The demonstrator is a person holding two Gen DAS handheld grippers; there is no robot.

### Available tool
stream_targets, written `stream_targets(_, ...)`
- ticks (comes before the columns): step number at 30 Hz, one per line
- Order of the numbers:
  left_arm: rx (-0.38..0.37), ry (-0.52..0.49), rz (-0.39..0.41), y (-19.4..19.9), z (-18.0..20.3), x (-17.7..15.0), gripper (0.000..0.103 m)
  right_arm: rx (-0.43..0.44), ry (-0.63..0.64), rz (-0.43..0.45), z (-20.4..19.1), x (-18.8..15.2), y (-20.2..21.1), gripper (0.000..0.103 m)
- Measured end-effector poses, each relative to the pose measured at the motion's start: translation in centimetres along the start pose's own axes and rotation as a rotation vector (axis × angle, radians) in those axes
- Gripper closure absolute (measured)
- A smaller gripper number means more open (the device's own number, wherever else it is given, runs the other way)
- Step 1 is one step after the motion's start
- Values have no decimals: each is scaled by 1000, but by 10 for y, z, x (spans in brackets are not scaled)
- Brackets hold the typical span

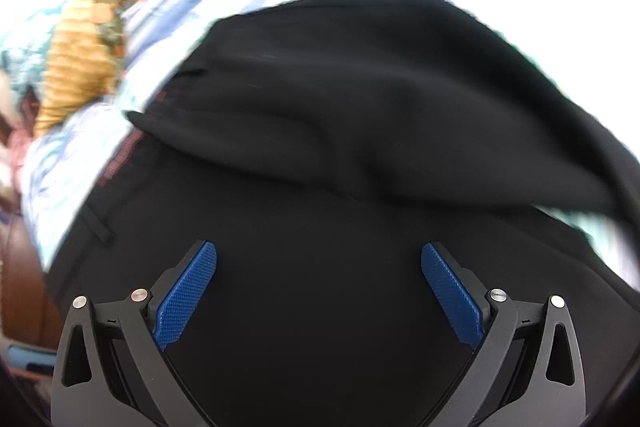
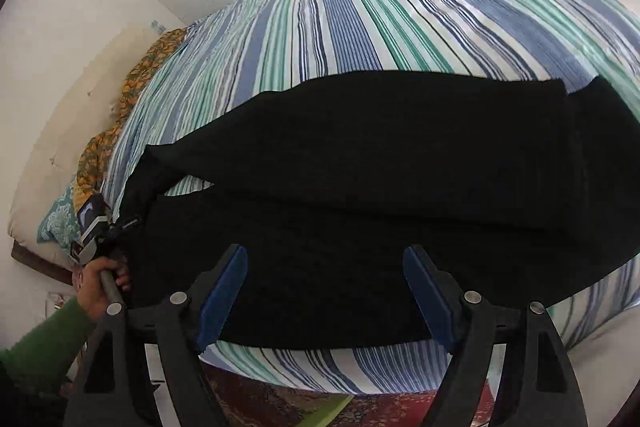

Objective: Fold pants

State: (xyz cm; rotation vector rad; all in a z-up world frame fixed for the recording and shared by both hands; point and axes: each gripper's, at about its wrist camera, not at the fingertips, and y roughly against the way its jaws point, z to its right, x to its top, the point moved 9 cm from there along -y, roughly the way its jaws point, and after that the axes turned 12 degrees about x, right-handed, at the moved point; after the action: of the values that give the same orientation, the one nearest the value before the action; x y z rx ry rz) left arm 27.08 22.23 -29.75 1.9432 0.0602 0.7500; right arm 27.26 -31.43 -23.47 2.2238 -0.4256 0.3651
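Note:
Black pants (image 2: pixel 360 155) lie across the striped bed, one leg laid over the other, waist end at the left, leg ends at the right. In the left wrist view the pants (image 1: pixel 320 227) fill the frame, blurred, with a fold ridge across the middle. My left gripper (image 1: pixel 319 289) is open just above the cloth near the waist; it also shows in the right wrist view (image 2: pixel 96 227), held in a hand at the pants' left end. My right gripper (image 2: pixel 325 291) is open and empty over the near edge of the pants.
The bed (image 2: pixel 360 7) has a blue, green and white striped cover. A yellow-orange patterned cloth (image 2: pixel 132 87) and a cushion lie along its left edge by the wall. A patterned rug (image 2: pixel 320 407) lies on the floor below the bed's near edge.

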Motion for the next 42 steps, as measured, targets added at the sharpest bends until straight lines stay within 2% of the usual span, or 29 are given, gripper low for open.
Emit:
stream_targets(2, -28, -26, 23, 9, 6, -7, 1, -57, -43, 12, 13, 1, -15, 23)
stream_targets(4, -29, -64, 55, 9, 14, -16, 1, -67, -62, 70, 15, 4, -14, 23)
stream_targets(6, -9, -57, 90, 3, 16, -23, 0, -51, -94, 101, 19, 7, -11, 23)
stream_targets(9, -20, -18, 133, -1, 13, -26, 0, -10, -98, 119, 19, 4, -7, 23)
stream_targets(12, -27, -14, 146, -3, 9, -27, 0, 15, -108, 138, 22, 7, -4, 23)
stream_targets(17, -67, 7, 138, -9, 0, -26, 0, -27, -168, 244, 42, 26, 8, 23)
stream_targets(20, -65, 7, 144, -10, 1, -26, 0, -18, -222, 288, 54, 32, 14, 23)
stream_targets(30, -64, 7, 146, -8, 3, -23, 0, -9, -238, 310, 59, 33, 25, 23)
stream_targets(42, -64, 8, 147, -7, 5, -24, 0, -39, -214, 294, 58, 31, 21, 23)
